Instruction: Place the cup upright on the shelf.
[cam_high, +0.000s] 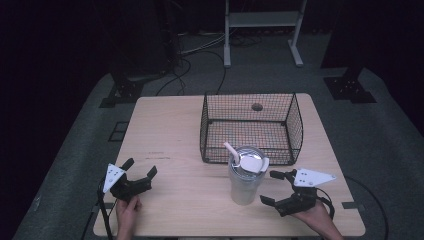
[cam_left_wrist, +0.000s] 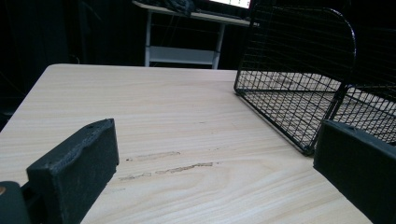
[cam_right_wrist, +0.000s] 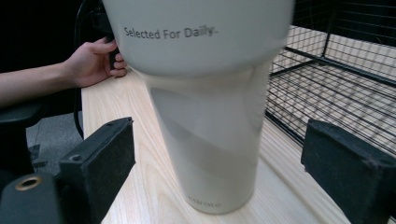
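While the tumbler (cam_high: 246, 177) stands upright on the counter (cam_high: 175, 125), it sits toward the near edge, at about five o'clock from the counter's middle, just in front of the wire basket (cam_high: 251, 128). It is a tall translucent cup, narrower at the base, with a lid and a white straw slanting out toward eleven o'clock. In the right gripper view the tumbler (cam_right_wrist: 205, 116) stands close ahead between the two black jaws, its wall printed "Selected For Daily." and small lettering near the foot; neither jaw touches it.

At three o'clock from the tumbler the right tongs (cam_high: 273, 187) lie low over the counter, held by the right hand (cam_high: 315, 215), jaws spread wide apart and pointing toward the cup, with a grey three-cornered plate on top. The black wire basket stands at twelve o'clock from the tumbler, open-topped, on the far right part of the counter, and nothing can be seen inside it.

Well apart, at nine o'clock from the tumbler, the left tongs (cam_high: 139, 167) rest near the counter's near left corner in the left hand (cam_high: 128, 212), jaws likewise spread apart, holding nothing. In the left gripper view bare wood with a faint scuff mark (cam_left_wrist: 168, 169) lies between the jaws, and the basket (cam_left_wrist: 299, 79) rises at two o'clock. Beyond the counter, a white frame (cam_high: 262, 30) stands on the grey floor (cam_high: 350, 130) among cables.
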